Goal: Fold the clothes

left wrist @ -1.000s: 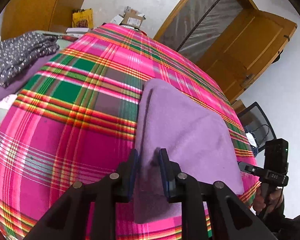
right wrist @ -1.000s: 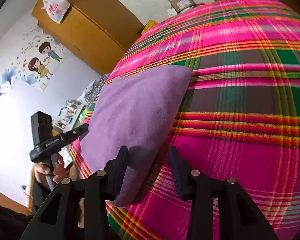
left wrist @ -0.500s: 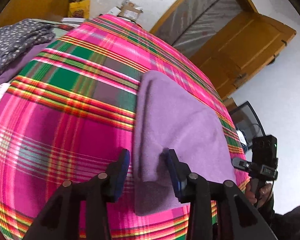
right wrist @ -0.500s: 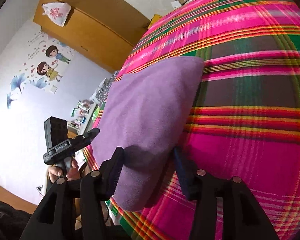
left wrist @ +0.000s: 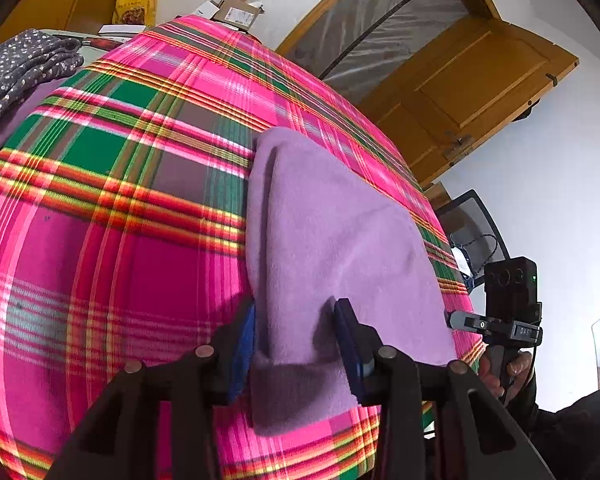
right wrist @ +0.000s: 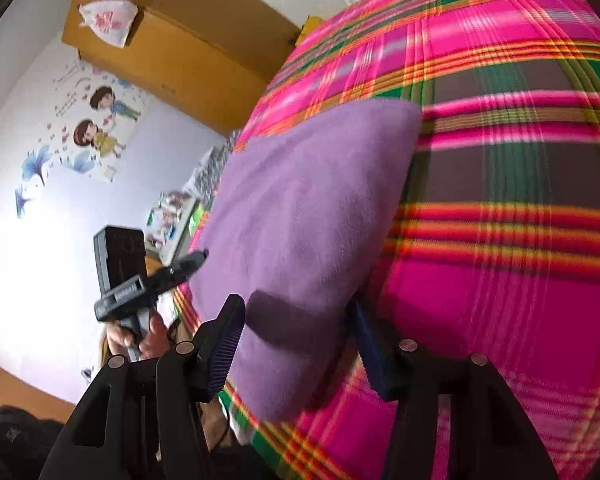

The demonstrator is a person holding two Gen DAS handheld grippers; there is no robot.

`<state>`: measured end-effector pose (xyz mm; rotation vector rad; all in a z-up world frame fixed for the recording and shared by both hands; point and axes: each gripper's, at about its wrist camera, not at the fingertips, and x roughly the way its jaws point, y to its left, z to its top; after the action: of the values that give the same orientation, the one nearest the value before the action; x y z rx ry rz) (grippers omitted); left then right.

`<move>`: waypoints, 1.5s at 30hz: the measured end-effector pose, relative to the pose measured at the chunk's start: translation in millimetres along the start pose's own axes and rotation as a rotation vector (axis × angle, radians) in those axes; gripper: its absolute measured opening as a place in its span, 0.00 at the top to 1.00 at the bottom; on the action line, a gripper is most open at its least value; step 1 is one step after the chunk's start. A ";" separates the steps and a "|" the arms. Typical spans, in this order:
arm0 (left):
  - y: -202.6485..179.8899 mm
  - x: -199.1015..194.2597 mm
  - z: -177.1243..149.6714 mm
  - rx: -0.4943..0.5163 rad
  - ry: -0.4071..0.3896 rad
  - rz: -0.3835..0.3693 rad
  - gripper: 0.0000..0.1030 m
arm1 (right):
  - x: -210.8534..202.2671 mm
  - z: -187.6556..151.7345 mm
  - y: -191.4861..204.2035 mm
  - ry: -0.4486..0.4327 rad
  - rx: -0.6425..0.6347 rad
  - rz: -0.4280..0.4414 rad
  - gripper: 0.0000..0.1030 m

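The folded purple cloth point(left wrist: 332, 240) was seen lying mid-frame on the plaid cover point(left wrist: 100, 260). Its near corners were straddled, ungripped, by the left gripper point(left wrist: 296, 340), jaws closing slightly though still wide, and the right gripper point(right wrist: 296, 344), jaws opening.

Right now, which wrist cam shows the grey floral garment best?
Left wrist view: the grey floral garment lies bunched at the far left, beyond the plaid cloth. In the right wrist view only a blurred speckled sliver shows past the purple towel; I can't confirm it's the same garment.
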<state>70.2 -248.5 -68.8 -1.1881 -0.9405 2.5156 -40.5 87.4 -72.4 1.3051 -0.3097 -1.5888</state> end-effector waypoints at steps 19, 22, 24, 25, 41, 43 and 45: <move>-18.3 -2.1 -0.6 -0.001 -0.044 0.055 0.82 | -6.3 0.1 10.1 -0.074 -0.032 -0.019 0.74; -30.2 -7.9 0.1 0.026 -0.067 0.050 0.82 | -14.4 3.2 14.7 -0.108 -0.059 -0.028 0.76; -37.7 -10.5 1.7 0.045 -0.079 0.048 0.82 | -20.4 5.8 15.8 -0.130 -0.070 -0.033 0.77; -41.6 -11.8 2.5 0.053 -0.085 0.045 0.82 | -23.5 7.1 15.4 -0.140 -0.073 -0.034 0.77; -115.7 4.0 33.7 0.215 -0.139 -0.029 0.83 | -90.7 24.0 16.1 -0.313 -0.147 -0.098 0.79; -127.6 10.6 40.2 0.245 -0.143 -0.041 0.83 | -102.3 27.3 15.1 -0.342 -0.155 -0.115 0.79; -139.9 19.1 48.3 0.277 -0.146 -0.055 0.83 | -113.7 30.8 14.1 -0.371 -0.163 -0.132 0.79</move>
<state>9.9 -153.9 29.7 -0.8950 -0.6171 2.6098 -70.2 161.0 15.8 0.9183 -0.3188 -1.9269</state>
